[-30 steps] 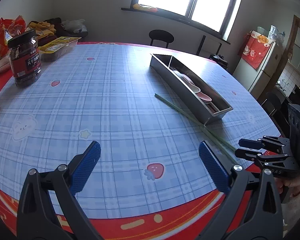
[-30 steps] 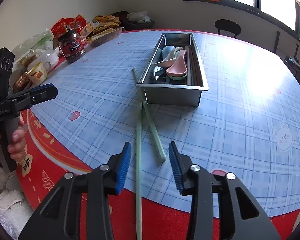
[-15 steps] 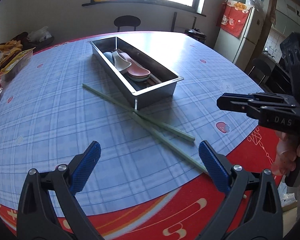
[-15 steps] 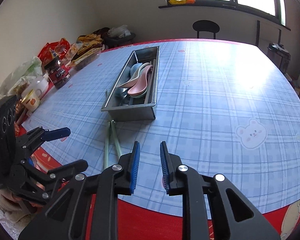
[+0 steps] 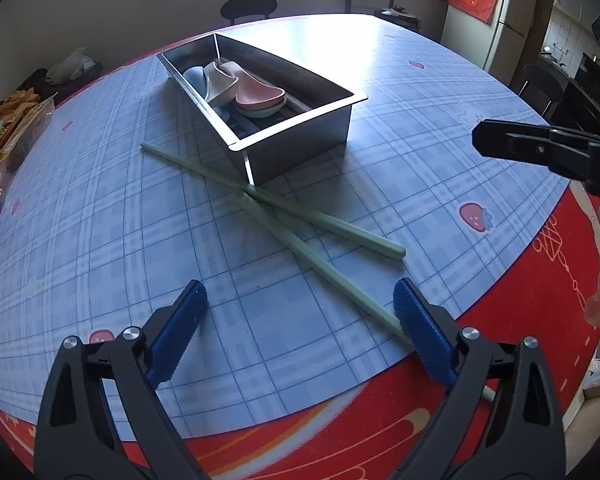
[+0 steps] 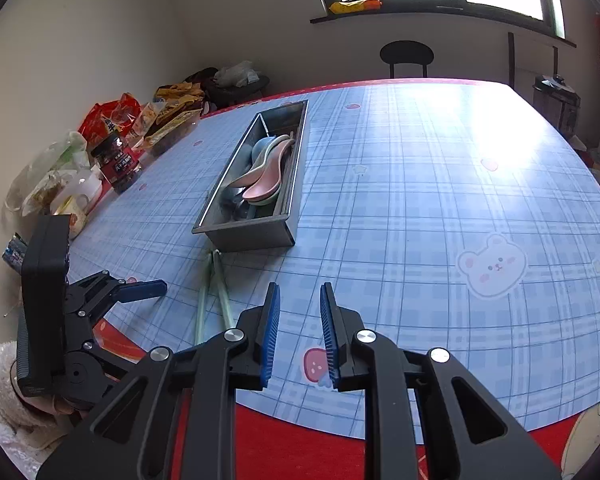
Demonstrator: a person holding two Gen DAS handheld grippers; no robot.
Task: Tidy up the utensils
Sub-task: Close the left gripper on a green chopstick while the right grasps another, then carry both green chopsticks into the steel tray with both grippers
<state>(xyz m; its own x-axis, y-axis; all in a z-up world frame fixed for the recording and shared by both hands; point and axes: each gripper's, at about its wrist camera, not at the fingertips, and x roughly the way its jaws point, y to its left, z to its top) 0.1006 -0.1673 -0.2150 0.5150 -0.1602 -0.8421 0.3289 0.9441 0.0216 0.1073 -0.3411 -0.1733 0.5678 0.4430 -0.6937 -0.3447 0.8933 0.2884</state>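
Chopsticks crossed just ahead of left tongs

Across the round plaid table (image 5: 100,240): one long steel tray (image 5: 300,148), far of centre, long axis running away from the near edge. Inside it, pastel spoons (image 5: 256,96) piled together, so that part looks done.

Outside it, on the cloth at the tray's near end: two pale green chopsticks. Crossed close to the tray's near corner, spreading toward the near right. Longer chopstick (image 5: 320,268) on a slant from far left to near right, its near end passing right beside the right-hand pad of the left gripper (image 5: 300,332) and out over the red border. Shorter chopstick (image 5: 332,224) a little farther off, ending short of the pads.

Left tongs: wide and closing, bare cloth between the pads, nothing clasped. Clearly the nearer hand. Probably needs a small shift to the right to bring the longer stick between the pads, across its long axis.

Right gripper (image 6: 300,320): narrow gap, nothing in it, hanging over bare cloth to the right of both sticks.
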